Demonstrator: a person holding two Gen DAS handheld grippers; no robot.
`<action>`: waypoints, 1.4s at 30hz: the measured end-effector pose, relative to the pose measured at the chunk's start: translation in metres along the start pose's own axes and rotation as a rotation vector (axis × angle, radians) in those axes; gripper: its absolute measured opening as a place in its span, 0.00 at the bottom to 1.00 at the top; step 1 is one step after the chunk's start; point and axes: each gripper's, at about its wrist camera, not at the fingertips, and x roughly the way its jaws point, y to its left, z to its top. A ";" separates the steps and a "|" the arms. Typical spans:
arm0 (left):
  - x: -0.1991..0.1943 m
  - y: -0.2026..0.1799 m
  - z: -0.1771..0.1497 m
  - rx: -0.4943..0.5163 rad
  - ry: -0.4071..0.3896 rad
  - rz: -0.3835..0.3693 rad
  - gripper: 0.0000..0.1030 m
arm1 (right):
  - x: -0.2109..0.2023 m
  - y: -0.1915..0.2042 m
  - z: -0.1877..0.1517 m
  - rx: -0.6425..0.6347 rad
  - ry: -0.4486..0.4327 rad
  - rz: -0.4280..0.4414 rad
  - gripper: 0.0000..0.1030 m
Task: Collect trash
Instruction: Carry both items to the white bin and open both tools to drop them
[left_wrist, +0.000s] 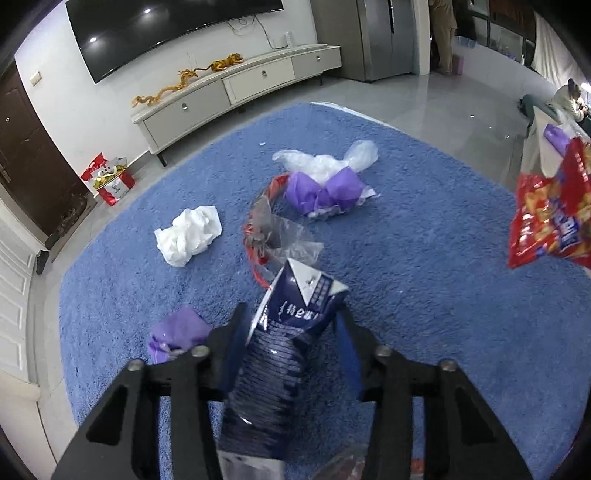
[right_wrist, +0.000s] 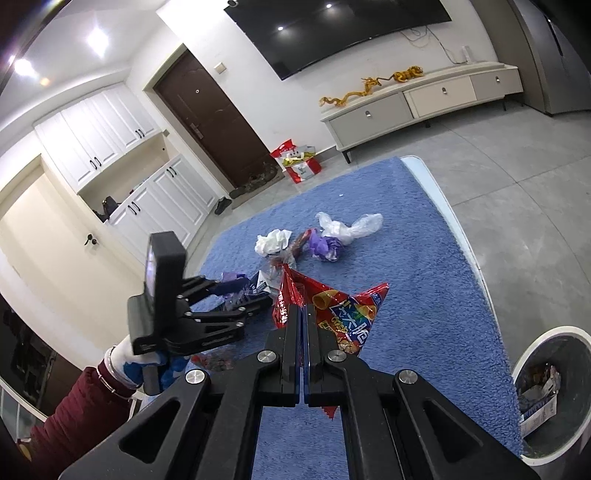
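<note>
Right gripper (right_wrist: 303, 314): closest to the lens, jaws pressed flat together, pinching the red snack bag (right_wrist: 338, 314), which sticks up and fans out past the tips
Blue rug (left_wrist: 424, 295): biggest thing around, all the loose trash sits on it
Trash bin (right_wrist: 554, 391): round with a white rim, on the grey floor just off the rug's right edge in the right wrist view, paper scraps already inside
Left gripper (left_wrist: 295, 325): jaws partway apart with the navy carton (left_wrist: 291, 325) standing between them; honestly can't tell if the pads actually press on it, and no earlier shot to compare
Navy carton: tilted, white triangle flap at the top, over the near part of the rug
Clear plastic bag (left_wrist: 332, 160): crumpled, toward the far edge of the rug, touching the purple wrapper (left_wrist: 321, 194)
White tissue wad (left_wrist: 188, 234): left of the middle of the rug, on its own
Clear film with red trim (left_wrist: 269, 229): mid-rug, between the tissue and the purple wrapper
Small purple scrap (left_wrist: 177, 332): near the left fingertip
Person's hand (right_wrist: 122, 363): white glove, maroon sleeve, holding the left gripper
</note>
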 end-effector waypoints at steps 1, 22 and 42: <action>0.000 0.001 0.000 -0.011 0.000 -0.013 0.28 | -0.002 -0.001 0.000 0.002 -0.003 -0.001 0.01; -0.136 -0.034 0.034 -0.137 -0.276 -0.283 0.27 | -0.083 -0.007 -0.005 -0.024 -0.139 0.010 0.01; -0.075 -0.295 0.132 0.136 -0.118 -0.507 0.27 | -0.190 -0.196 -0.057 0.266 -0.262 -0.310 0.01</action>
